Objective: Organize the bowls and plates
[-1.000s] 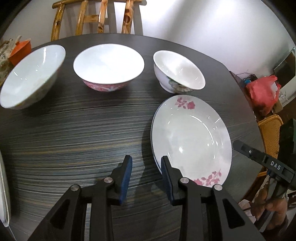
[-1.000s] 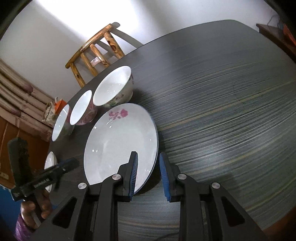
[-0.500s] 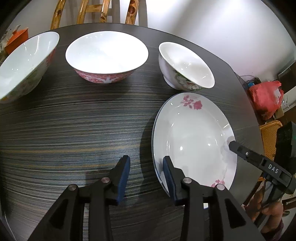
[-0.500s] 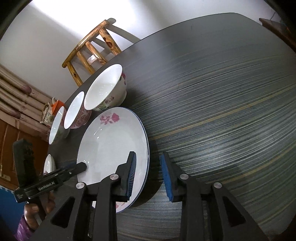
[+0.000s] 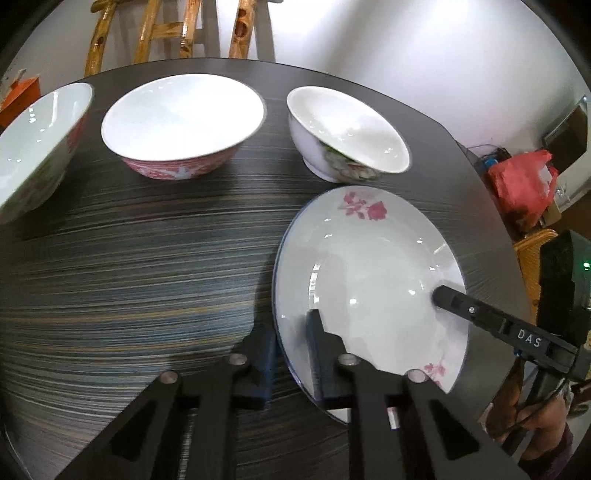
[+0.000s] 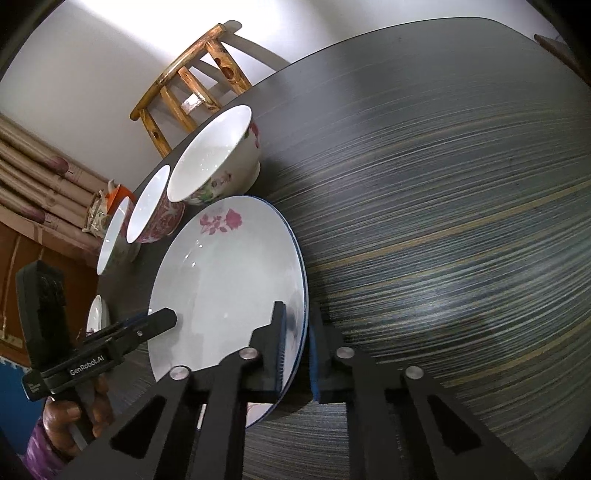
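Observation:
A white plate [image 5: 369, 280] with pink roses and a thin blue rim lies on the dark striped table [image 5: 129, 277]. My left gripper [image 5: 291, 325] straddles its near-left rim, one finger over the plate and one outside, its jaws closing and pressing on the rim. In the right wrist view my right gripper [image 6: 297, 308] is shut on the opposite rim of the plate [image 6: 229, 273]. One of the right gripper's fingers [image 5: 454, 301] rests on the plate's far side. Behind the plate stand three bowls: a white flowered one [image 5: 347, 133], a pink-patterned one [image 5: 184, 125] and a pale one [image 5: 37, 147].
A wooden chair [image 5: 184, 33] stands behind the table's far edge. A red bag [image 5: 521, 184] lies beyond the table's right edge. A small white dish [image 6: 98, 317] sits near the left gripper's side. A person's hand [image 6: 70, 413] holds the left gripper.
Both grippers slid forward onto the plate's rim from opposite sides. Their jaws, apart before, have narrowed around the rim. The bowls have not moved.

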